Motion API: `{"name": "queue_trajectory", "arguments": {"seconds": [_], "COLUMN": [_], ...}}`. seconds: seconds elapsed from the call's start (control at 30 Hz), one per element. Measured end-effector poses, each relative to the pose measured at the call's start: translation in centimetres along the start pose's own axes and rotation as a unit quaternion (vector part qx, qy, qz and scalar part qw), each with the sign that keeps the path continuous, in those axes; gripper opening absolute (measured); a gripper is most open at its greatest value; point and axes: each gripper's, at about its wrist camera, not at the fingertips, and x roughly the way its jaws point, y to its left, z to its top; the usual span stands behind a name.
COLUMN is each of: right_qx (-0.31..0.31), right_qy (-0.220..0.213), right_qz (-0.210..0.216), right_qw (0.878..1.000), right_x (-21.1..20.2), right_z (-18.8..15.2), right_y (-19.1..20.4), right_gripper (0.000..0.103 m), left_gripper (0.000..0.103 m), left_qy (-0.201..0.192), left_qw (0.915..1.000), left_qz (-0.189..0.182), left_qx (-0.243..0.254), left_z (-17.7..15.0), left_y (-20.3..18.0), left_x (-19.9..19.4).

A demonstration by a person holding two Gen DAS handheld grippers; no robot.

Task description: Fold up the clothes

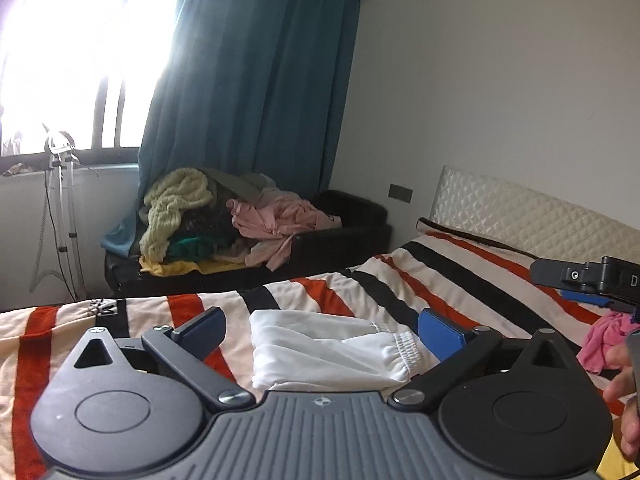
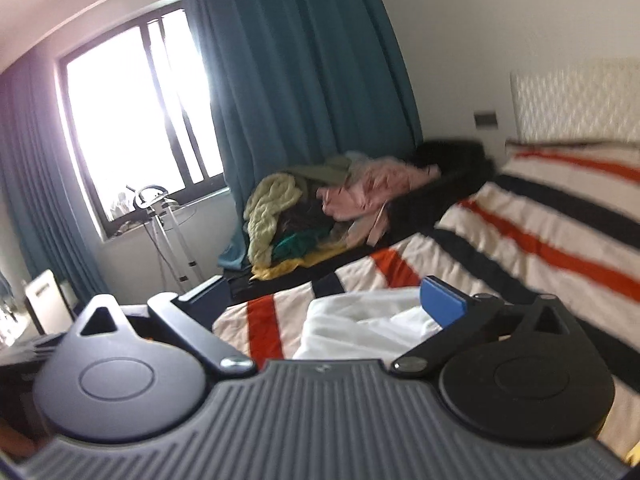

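Observation:
A folded white garment with an elastic waistband (image 1: 328,354) lies on the striped blanket (image 1: 460,280) of the bed. My left gripper (image 1: 322,334) is open, its blue-padded fingers either side of the garment and just above it. My right gripper (image 2: 324,300) is open too, with the white garment (image 2: 360,324) lying between and below its fingers; this view is blurred. The right gripper's body also shows at the right edge of the left wrist view (image 1: 588,276). A crumpled pink garment (image 1: 604,340) lies on the bed at the right.
A pile of mixed clothes (image 1: 224,220) sits on a dark sofa (image 1: 352,216) beyond the bed, under a teal curtain (image 1: 256,80). A metal stand (image 1: 60,208) is by the bright window. The quilted headboard (image 1: 540,216) is at the right. A hand (image 1: 624,384) shows at the right edge.

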Motion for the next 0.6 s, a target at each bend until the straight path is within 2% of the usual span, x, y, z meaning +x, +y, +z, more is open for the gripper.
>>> {"name": "queue_trajectory", "arguments": {"seconds": [0.13,0.37,0.53,0.6], "right_qx": [-0.028,-0.023,-0.032,-0.047], "right_qy": [-0.022,-0.039,-0.063,-0.057], "right_qz": [0.002,0.008,-0.013,-0.030], "right_qw": [0.999,0.999,0.997,0.997], "right_x": [-2.0,-3.3,-2.7,-1.9], "right_z": [-1.8,-6.9,-11.6,-13.5], "right_y": [1.5,3.0,3.2,3.5], "right_gripper": [0.103,0.103,0.103,0.103], "left_gripper": [0.103,0.103,0.103,0.103], "left_qy": [-0.017,-0.042,-0.064,-0.059], "left_qw": [0.9995,0.9980,0.9953,0.9958], "left_qz": [0.021,0.037,0.061,0.057], "left_qx": [0.013,0.030,0.038,0.042], "left_z": [-2.1,-6.1,-9.4,-10.6], "left_y": [-0.1,-0.4,-1.0,-1.1], "left_x": [-3.0,-5.8,-6.3,-5.9]}}
